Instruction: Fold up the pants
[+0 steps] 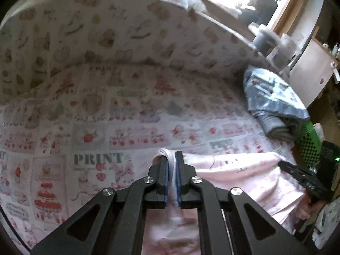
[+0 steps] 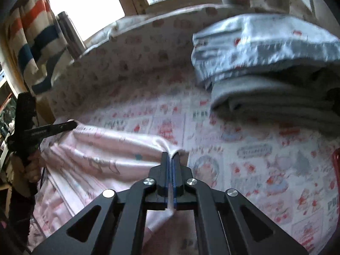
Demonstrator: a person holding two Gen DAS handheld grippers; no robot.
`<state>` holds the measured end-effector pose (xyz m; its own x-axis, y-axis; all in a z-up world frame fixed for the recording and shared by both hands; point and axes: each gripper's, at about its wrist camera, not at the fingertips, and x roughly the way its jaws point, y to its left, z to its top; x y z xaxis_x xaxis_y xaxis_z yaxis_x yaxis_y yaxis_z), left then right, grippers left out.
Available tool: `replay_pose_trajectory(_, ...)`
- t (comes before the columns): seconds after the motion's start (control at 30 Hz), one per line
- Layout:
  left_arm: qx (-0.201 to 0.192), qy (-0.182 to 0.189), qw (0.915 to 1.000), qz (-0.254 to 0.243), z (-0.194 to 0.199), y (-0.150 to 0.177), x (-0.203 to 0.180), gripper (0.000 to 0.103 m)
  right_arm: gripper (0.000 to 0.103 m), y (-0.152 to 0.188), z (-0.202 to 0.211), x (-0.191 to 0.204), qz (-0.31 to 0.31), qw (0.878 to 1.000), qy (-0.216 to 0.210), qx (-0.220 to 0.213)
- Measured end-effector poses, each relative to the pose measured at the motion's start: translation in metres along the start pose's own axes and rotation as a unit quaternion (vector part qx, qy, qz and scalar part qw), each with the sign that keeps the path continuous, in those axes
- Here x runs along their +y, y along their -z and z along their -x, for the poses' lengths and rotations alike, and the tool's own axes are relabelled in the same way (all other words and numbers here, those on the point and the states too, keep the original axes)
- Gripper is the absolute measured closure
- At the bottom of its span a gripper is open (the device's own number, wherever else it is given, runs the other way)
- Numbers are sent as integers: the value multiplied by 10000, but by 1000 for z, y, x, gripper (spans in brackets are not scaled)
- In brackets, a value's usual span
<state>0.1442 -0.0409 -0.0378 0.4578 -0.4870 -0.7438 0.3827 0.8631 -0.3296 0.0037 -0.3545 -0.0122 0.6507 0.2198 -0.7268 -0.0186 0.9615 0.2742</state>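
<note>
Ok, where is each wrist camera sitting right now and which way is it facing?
Left wrist: on the left gripper, looking down along its fingers across the printed bedsheet; jaws shut on the pale pink pants; right gripper at the right edge.
Right wrist: on the right gripper, facing the same sheet; jaws shut on the pants; left gripper and the hand holding it at the left.
Shared: pants, sheet, folded grey-blue blanket pile.
</note>
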Motion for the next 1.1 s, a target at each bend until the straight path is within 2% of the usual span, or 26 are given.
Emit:
replay_pose_trajectory(0.03, -29, 16, 10000, -50, 3, 3, -1, 94, 102, 2, 2, 0, 11, 10000, 23, 9)
replay_pose_trajectory(0.1, -116, -27, 9996, -269, 15, 6, -7, 78, 100, 7, 12, 2, 79, 9999, 114, -80)
replay_pose_trajectory(0.13, -224, -145, 9988, -403, 24, 9, -12, 65, 98, 9, 19, 2, 94, 9998, 119, -134)
replay_pose_trajectory(0.17, -316, -173, 9981, -503, 33, 11, -16, 59, 97, 11, 25, 2, 92, 9998, 75, -174)
replay_pose_trajectory(0.23, -349, -128, 9968, -707, 49, 17, -23, 58, 94, 17, 41, 2, 57, 9996, -159, -245)
replay_pose_trajectory(0.3, -247, -141, 9962, -825, 60, 26, -29, 58, 87, 25, 54, 5, 85, 9991, -344, -249)
replay_pose_trajectory(0.37, -100, -194, 9955, -927, 63, 35, -34, 57, 84, 30, 58, 9, 150, 9989, -405, -201)
replay_pose_trajectory(0.47, 137, -337, 9940, -1031, 57, 51, -39, 57, 84, 37, 51, 14, 185, 9987, -464, 42)
replay_pose_trajectory(0.57, 98, -379, 9934, -1075, 58, 63, -40, 57, 84, 46, 49, 13, 18, 9983, -568, 104)
replay_pose_trajectory(0.73, 85, -408, 9942, -993, 64, 72, -37, 57, 81, 56, 70, 28, 375, 9979, -398, -342)
replay_pose_trajectory(0.8, 72, -456, 9942, -973, 67, 75, -35, 57, 70, 59, 79, 40, 677, 9960, -369, -451)
replay_pose_trajectory(0.87, 43, -439, 9946, -938, 70, 78, -33, 57, 69, 63, 85, 51, 897, 9940, -352, -525)
replay_pose_trajectory(0.97, -56, -433, 9943, -972, 78, 84, -34, 57, 69, 69, 88, 64, 1299, 9897, -246, -551)
replay_pose_trajectory(1.1, -130, -521, 9925, -1095, 86, 92, -37, 56, 70, 71, 71, 72, 1680, 9846, 275, -387)
